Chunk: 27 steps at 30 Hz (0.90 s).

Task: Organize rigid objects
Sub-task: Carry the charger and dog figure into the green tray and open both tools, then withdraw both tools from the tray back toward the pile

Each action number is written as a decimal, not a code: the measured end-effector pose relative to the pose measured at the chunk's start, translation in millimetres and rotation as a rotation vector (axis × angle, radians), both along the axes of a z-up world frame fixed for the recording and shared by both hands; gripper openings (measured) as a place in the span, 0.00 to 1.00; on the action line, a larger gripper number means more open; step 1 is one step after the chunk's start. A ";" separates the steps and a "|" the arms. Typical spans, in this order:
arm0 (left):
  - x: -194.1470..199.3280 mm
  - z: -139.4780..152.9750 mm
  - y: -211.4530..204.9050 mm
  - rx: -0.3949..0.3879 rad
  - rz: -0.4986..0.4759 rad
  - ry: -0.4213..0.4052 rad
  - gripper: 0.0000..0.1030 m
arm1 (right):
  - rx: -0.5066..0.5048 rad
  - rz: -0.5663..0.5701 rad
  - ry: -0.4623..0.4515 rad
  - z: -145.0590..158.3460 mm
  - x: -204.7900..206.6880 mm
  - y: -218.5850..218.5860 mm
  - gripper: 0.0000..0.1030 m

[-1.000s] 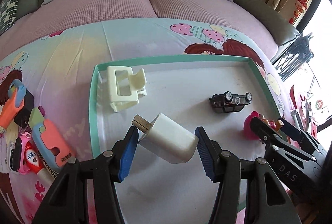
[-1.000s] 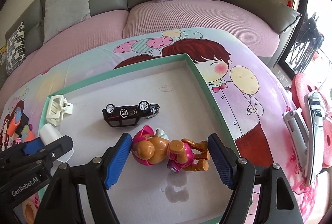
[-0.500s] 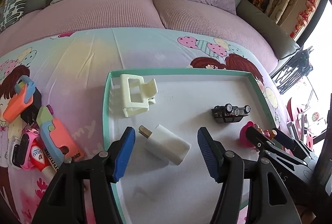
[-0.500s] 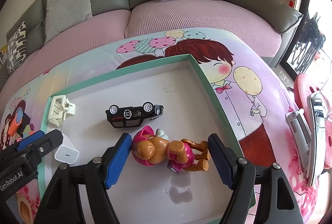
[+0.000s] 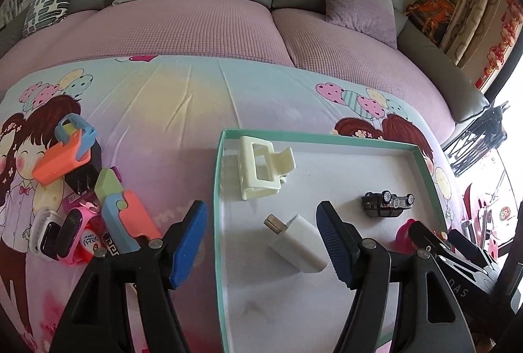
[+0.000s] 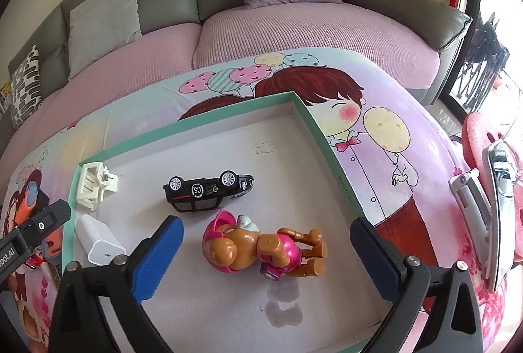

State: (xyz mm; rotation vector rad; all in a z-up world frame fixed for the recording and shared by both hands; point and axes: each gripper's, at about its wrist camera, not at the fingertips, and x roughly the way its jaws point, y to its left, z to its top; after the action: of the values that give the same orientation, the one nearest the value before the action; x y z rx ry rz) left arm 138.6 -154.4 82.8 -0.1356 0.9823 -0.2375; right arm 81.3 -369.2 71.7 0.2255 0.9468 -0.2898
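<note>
A green-rimmed white box [image 5: 219,189] [image 6: 313,120] lies on a cartoon-printed cloth. In it lie a white charger [image 5: 295,243] [image 6: 98,243], a cream hair claw [image 5: 261,168] [image 6: 93,186], an overturned black toy car [image 5: 387,204] [image 6: 206,192] and a pink-and-brown dog figure [image 6: 261,250]. My left gripper [image 5: 261,241] hangs above the charger, its jaws opening and clear of it. My right gripper [image 6: 266,258] straddles the dog figure, jaws opening wide, pads off it. The right gripper's black frame [image 5: 457,258] shows in the left wrist view.
Left of the box lies a heap of small things [image 5: 81,205]: an orange-and-blue toy, a pink watch, a coral-and-green case. A grey sofa with pink seat cover [image 5: 196,32] lies beyond. A silver item [image 6: 497,205] and a red cushion sit at the right.
The left gripper let go of the charger, which now lies in the box, and drew back and left. The right gripper's jaws spread off the dog figure.
</note>
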 end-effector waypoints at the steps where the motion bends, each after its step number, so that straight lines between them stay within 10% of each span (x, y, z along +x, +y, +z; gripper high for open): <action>1: 0.0 0.5 0.8 0.002 0.005 -0.004 0.68 | 0.007 0.002 -0.004 -0.1 -0.1 0.4 1.00; 6: 0.4 2.2 2.6 0.025 0.037 -0.022 0.96 | 0.003 0.018 0.005 -2.8 2.5 3.7 1.00; 27: 14.7 37.3 6.5 -0.049 0.132 -0.089 0.96 | 0.022 0.028 -0.061 10.6 3.5 4.2 1.00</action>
State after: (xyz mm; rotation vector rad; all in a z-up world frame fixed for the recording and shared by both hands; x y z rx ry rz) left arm 153.4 -147.9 120.1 -0.2320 0.8761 -0.1451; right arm 84.8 -365.0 82.3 0.2398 0.8920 -0.2455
